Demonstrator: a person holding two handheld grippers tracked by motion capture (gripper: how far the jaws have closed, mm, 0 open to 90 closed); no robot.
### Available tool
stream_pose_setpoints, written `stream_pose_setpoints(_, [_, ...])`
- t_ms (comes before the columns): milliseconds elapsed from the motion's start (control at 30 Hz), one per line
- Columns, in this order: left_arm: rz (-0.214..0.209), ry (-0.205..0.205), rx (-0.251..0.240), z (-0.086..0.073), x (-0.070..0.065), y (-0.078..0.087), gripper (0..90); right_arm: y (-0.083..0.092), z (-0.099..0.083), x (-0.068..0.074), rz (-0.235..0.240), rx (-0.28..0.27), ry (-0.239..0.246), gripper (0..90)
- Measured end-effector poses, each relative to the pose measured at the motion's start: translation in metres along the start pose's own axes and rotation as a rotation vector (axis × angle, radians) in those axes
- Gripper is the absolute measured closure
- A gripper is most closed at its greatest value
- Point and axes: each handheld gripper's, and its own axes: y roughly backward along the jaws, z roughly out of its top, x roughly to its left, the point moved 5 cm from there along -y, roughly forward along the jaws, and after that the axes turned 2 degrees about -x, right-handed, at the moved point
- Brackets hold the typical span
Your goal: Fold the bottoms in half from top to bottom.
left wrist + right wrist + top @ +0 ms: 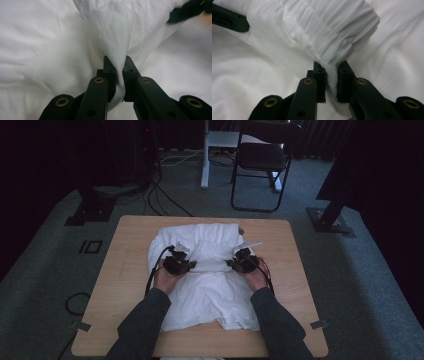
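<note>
A white garment [210,285] lies spread over the middle of the wooden table [295,270]. My left gripper [178,263] is shut on a pinch of its thin fabric [110,32], which rises in a cone between the black jaws in the left gripper view. On the other side, my right gripper [243,261] is shut on the gathered, elastic-looking edge [332,27] of the same garment. Both grippers hold the cloth lifted a little above the rest of it, roughly side by side near the table's centre. Each gripper view catches a bit of the other gripper at its upper edge.
Beyond the table's far edge stand a black folding chair [262,157] and a white desk leg [204,155]. Cables [160,195] run over the grey carpet at the back left. Black stand feet [332,222] sit to the right and left of the table.
</note>
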Motion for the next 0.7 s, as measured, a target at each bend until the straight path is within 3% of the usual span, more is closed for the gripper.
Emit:
stream_pose_setpoints(100, [-0.033,-0.001,-0.096,0.022,-0.010,0.028,85.3,0.030,0.020,0.003,0.013,-0.083,0.040,81.1])
stream_pose_setpoints(200, [-0.043,-0.055,-0.158,0.036,-0.027,0.056,85.2,0.061,0.036,0.012,0.010,-0.165,0.082,81.2])
stream_pose_setpoints(267, [-0.044,-0.086,-0.167,0.035,-0.037,0.068,85.1,0.078,0.040,0.020,0.023,-0.192,0.105,81.3])
stream_pose_setpoints(367, [-0.067,-0.100,-0.122,0.019,-0.043,0.071,84.8,0.086,0.028,0.032,0.032,-0.163,0.161,81.0])
stream_pose_setpoints(467, [-0.085,-0.087,-0.043,-0.010,-0.045,0.058,84.1,0.080,0.003,0.039,0.067,-0.106,0.156,80.9])
stream_pose_setpoints(633, [-0.093,-0.043,0.127,-0.069,-0.042,0.020,82.5,0.042,-0.049,0.047,0.097,0.041,0.127,80.5])
stream_pose_setpoints(700, [-0.090,-0.027,0.180,-0.087,-0.039,0.008,76.9,0.027,-0.066,0.049,0.115,0.083,0.115,79.4])
